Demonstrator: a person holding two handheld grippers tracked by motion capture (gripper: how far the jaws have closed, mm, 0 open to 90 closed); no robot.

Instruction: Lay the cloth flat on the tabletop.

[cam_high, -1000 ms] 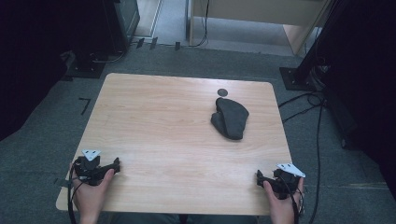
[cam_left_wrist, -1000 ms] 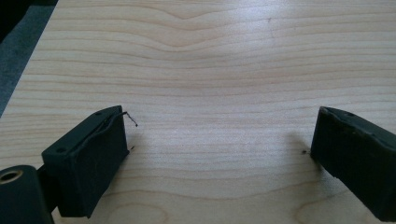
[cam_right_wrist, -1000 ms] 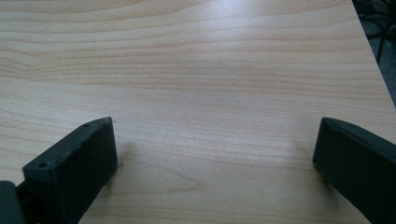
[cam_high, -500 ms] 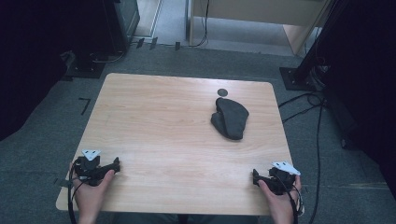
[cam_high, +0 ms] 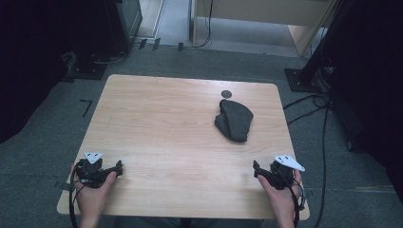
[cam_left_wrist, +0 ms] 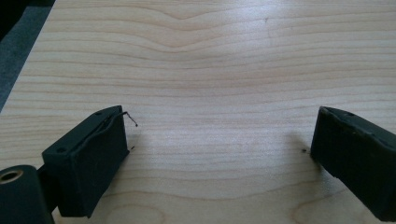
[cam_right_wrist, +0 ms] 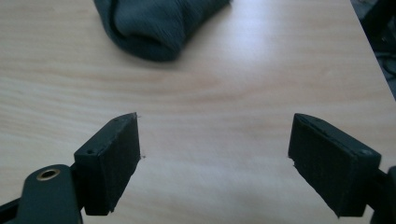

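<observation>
Ahead of the right hand-held gripper (cam_high: 256,169), toward the far side of the tabletop (cam_high: 161,123), lies a dark cloth (cam_high: 234,119), bunched or folded, well apart from both tools. From above, a small dark disc (cam_high: 226,94) sits just beyond the cloth, near the far edge. The left hand-held gripper (cam_high: 118,167) rests at the near left corner, much farther from the cloth than the right one. Both hands are low by the near edge, and I judge that the work on the cloth is not yet begun: nothing is held and the cloth is untouched. The reach, the grasp and all handling are left to do.

Along the left hand-held gripper (cam_left_wrist: 219,140), its jaws stand wide apart with bare wood between them. The left edge of the tabletop (cam_left_wrist: 224,60) is close beside this tool; forward and to its right there is free room.

Along the right hand-held gripper (cam_right_wrist: 215,144), the jaws are also spread wide and hold nothing. The cloth (cam_right_wrist: 159,23) is straight ahead, a little to the left, with its rolled end turned toward the tool. Between the jaws and the cloth the tabletop (cam_right_wrist: 224,88) is bare, so a straight approach looks possible. On this tool's right the edge is near, so moves that way need some care.
</observation>
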